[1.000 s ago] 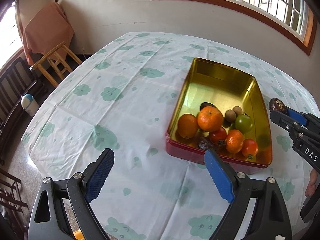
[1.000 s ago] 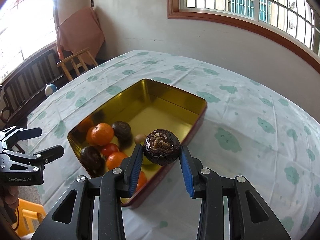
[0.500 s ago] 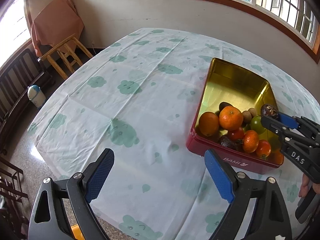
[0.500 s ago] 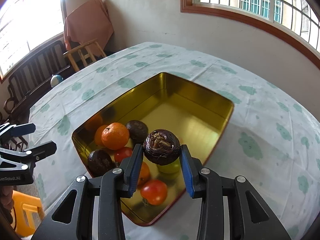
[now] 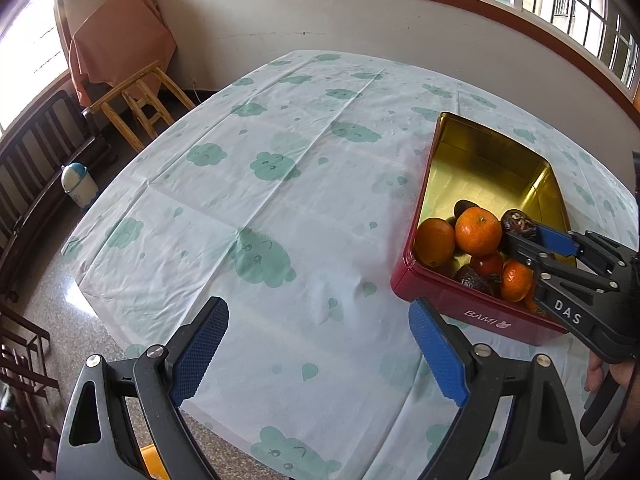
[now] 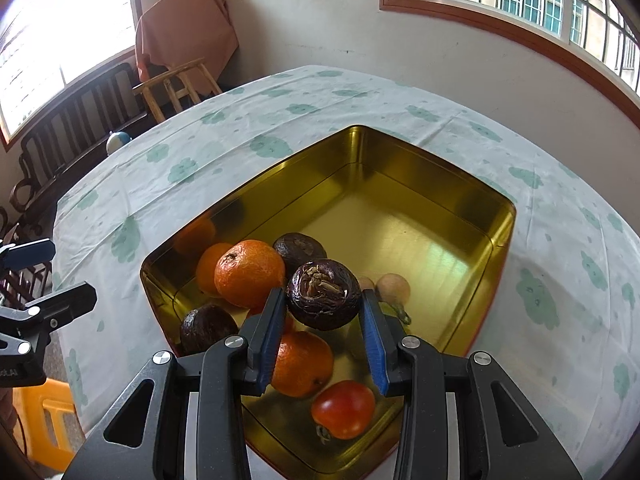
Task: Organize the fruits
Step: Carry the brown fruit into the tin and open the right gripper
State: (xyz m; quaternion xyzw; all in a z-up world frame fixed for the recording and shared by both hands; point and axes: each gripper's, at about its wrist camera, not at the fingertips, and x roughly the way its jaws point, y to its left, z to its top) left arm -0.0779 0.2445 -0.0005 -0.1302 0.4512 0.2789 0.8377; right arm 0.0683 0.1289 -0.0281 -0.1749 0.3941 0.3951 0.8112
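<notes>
- Right gripper: clamped on a dark passion fruit, held above the fruit in the tin.
- Left gripper: jaws wide, empty, over the tablecloth left of the tin.

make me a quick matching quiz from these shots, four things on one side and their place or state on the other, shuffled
Things:
1. left claw
2. dark purple fruit
3. red tomato
4. wooden stool

Place or state:
A. lying in the gold tin's near corner
B. open, nothing between its pads
C. on the floor beyond the table
D. clamped in the right claw over the tin

Pairs: 1-B, 2-D, 3-A, 4-C
</notes>
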